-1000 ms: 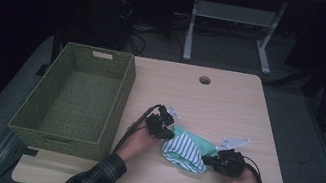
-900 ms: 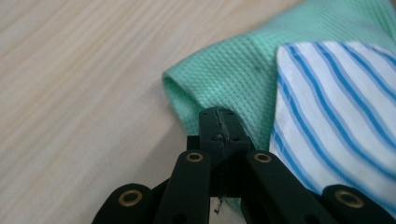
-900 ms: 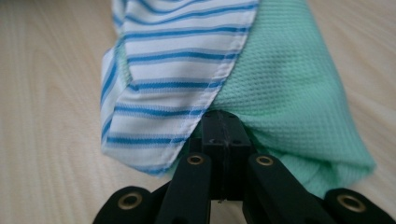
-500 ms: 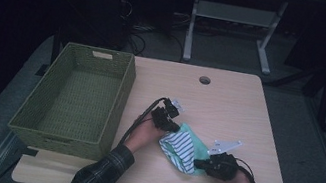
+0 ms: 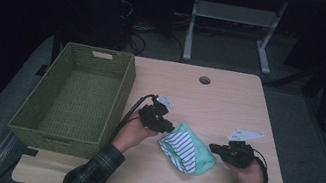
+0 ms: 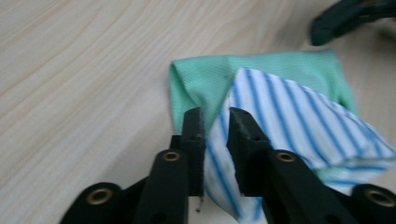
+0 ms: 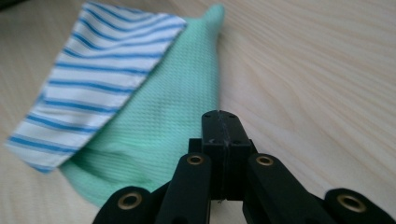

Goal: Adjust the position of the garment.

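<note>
Cloth (image 5: 187, 148), folded, green with a white-and-blue striped flap on top, lies on the tabletop (image 5: 230, 103) in the lower middle of the high view, between my two hands. The striped part faces the lower left of the bundle there, and the plain green shows along its upper and right edges.

My left hand-held gripper (image 5: 168, 128) sits at the cloth's upper left corner in the high view. In the left gripper view (image 6: 215, 117) its jaws stand a little apart with a narrow gap between them; they have just been opening, and the striped edge shows through the gap, though the pads do not press on it. My left hand (image 5: 132, 134) is just left of the cloth, with a plaid sleeve (image 5: 91, 172) running to the bottom of the frame.

My right hand-held gripper (image 5: 214, 148) is at the cloth's right edge in the high view. In the right gripper view (image 7: 221, 122) its jaws are pressed fully together, with nothing between them, their tip over the green edge of the cloth; I cannot tell whether it touches.

A woven green basket (image 5: 123, 92) stands at the left of the tabletop, well apart from the cloth.
</note>
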